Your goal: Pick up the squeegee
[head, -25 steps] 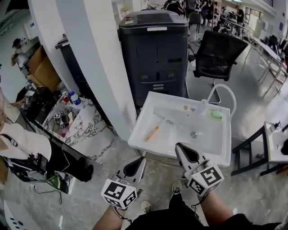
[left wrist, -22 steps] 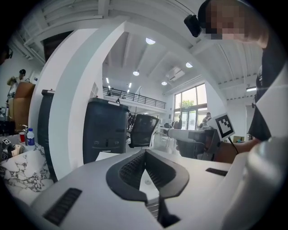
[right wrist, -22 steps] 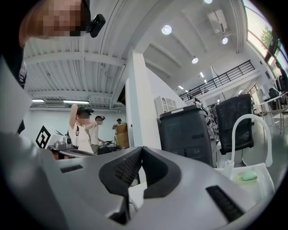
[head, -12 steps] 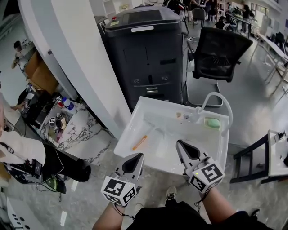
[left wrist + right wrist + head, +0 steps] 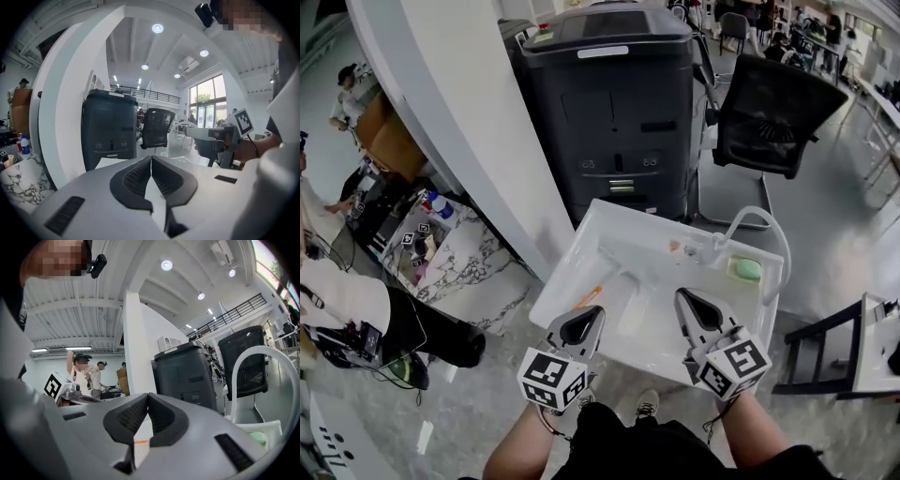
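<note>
The left gripper (image 5: 590, 317) and right gripper (image 5: 683, 300) hung over the sink (image 5: 569, 255), both closed and empty; the squeegee (image 5: 588, 296) lay inside it

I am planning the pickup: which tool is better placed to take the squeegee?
Left. The left tool sits just short of the orange handle of the squeegee in the sink, while the right tool is farther aside. Both are shut, so it must open first.

**Jaws closed before the dark machine**

The right gripper (image 5: 148, 394) has its jaws meeting tip to tip, with nothing between them (an orange strip (image 5: 140, 442) shows through the gap below). Behind stands a dark grey machine (image 5: 187, 376). A white column (image 5: 136, 348) is on its left, and a black office chair (image 5: 243, 357) and a curved white tube (image 5: 262, 350) are on its right.
</note>
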Tool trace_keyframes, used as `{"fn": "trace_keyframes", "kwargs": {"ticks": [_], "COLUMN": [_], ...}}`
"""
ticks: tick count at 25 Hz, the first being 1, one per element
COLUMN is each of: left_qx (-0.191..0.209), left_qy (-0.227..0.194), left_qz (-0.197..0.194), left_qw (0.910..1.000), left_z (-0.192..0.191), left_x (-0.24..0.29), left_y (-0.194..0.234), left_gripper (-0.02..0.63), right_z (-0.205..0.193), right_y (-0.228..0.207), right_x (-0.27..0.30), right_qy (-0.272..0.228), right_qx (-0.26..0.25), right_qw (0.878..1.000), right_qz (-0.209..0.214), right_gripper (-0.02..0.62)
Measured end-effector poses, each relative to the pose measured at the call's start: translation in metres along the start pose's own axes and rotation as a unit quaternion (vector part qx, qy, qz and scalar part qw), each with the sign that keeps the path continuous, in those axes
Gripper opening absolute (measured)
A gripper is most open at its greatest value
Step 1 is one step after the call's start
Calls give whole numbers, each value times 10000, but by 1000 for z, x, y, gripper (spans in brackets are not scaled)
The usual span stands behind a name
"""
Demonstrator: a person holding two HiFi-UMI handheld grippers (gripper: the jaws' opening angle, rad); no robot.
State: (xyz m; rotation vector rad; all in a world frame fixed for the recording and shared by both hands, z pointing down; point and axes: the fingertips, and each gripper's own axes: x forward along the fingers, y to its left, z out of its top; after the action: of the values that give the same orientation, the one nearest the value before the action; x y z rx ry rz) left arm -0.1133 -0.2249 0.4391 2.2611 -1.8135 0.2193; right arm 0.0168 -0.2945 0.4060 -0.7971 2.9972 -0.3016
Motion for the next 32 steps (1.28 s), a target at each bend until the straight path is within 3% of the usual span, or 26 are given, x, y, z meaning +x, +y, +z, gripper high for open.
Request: {"fn": "trace_keyframes", "kwargs": {"ticks": [10, 14, 25, 32], "left_qx": [90, 330, 288, 321], "left_qy": [682, 1089, 1850, 2418], "left_qz": [-493, -803, -1319, -1646], "left_qw": [9964, 9903, 9734, 9557], "left_z": [-37, -61, -117, -161], "left_x": [63, 88, 144, 170], "left_y": [41, 61, 106, 114], "left_gripper": [134, 164, 179, 187], "right_z": [-12, -15, -33, -46], "right_y": [-30, -35, -52, -57], "right_x": [26, 42, 66, 69], "right_qy": [171, 249, 415, 488], "right_qx": [95, 60, 151, 282], "right_qw": [9976, 9952, 9844, 9755], "right_qz": [-668, -940, -1706, -2126], "right_gripper": [17, 17, 17, 17]}}
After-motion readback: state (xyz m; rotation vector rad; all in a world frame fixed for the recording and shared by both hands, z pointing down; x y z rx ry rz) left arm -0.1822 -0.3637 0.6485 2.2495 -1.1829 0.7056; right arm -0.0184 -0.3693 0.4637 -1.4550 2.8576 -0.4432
